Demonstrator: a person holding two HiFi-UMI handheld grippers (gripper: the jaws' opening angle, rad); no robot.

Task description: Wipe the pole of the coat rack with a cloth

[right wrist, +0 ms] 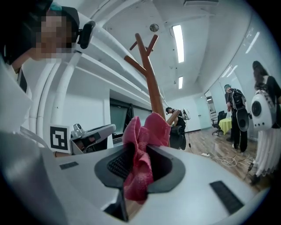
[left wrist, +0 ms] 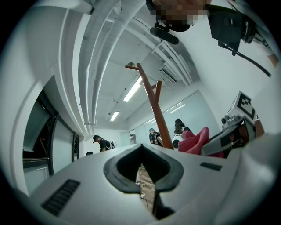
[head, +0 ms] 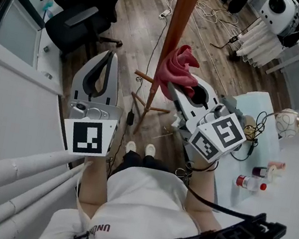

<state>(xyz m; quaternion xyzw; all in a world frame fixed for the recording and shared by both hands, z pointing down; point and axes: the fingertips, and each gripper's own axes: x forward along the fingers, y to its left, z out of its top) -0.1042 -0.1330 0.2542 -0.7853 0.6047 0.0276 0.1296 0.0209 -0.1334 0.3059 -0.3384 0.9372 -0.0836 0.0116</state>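
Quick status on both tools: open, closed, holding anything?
Left tool: closed, nothing between its jaws.
Right tool: closed on the pink cloth.

Cloth [head: 179,68]: pink-red, bunched and crumpled, pinched between the right gripper [head: 173,87] jaws, loose folds sticking up right at the pole. Coat rack pole [head: 176,23]: reddish-brown wood, upright, angled pegs branching near the top.

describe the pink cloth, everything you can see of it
The pink cloth looks like soft terry, crumpled into folds. It is pinched between the fingers of the right gripper, a bunch sticking out past their tips. It is held beside the coat rack's brown pole; whether it touches the pole is unclear.
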